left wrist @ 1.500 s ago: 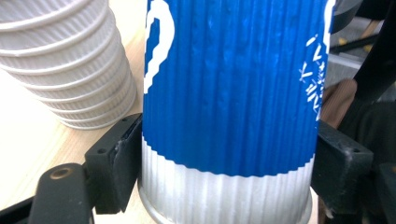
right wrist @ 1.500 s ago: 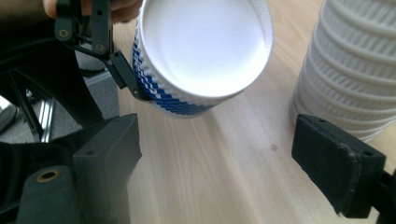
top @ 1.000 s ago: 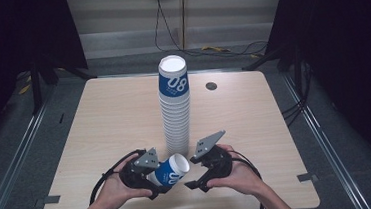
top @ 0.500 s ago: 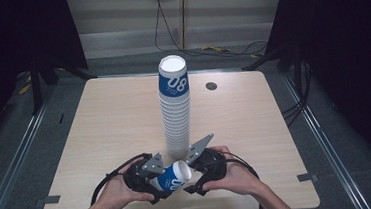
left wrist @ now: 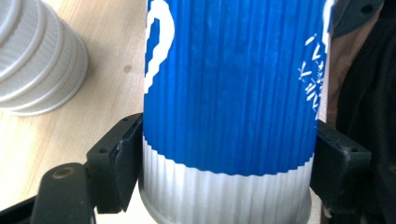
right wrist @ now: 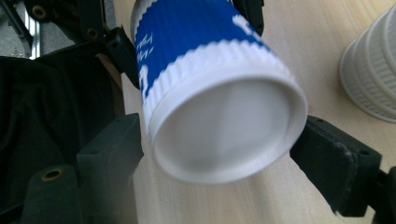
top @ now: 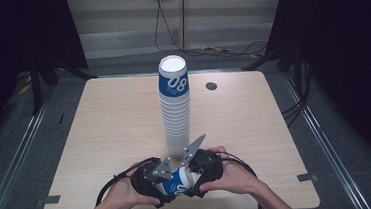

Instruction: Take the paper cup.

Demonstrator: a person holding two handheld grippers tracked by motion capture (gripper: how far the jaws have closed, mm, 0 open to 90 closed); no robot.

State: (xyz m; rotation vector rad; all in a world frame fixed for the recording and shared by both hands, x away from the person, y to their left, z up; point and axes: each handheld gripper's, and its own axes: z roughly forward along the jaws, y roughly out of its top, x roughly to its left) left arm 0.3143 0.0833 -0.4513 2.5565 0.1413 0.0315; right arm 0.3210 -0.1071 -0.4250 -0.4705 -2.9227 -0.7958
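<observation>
While clamped by left gripper (left wrist: 224,186), cup (left wrist: 233,93)

Both forearms come in low and close together. The left tool (top: 166,189) is clamped, its pads (left wrist: 122,161) pressing inward. The right tool (top: 194,176) faces it nearly nose to nose, its jaws having just opened wider, pads (right wrist: 327,161) not pressing.

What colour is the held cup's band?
Blue with white print on the cup, over a white ribbed base; clearest in the left gripper view.
</observation>
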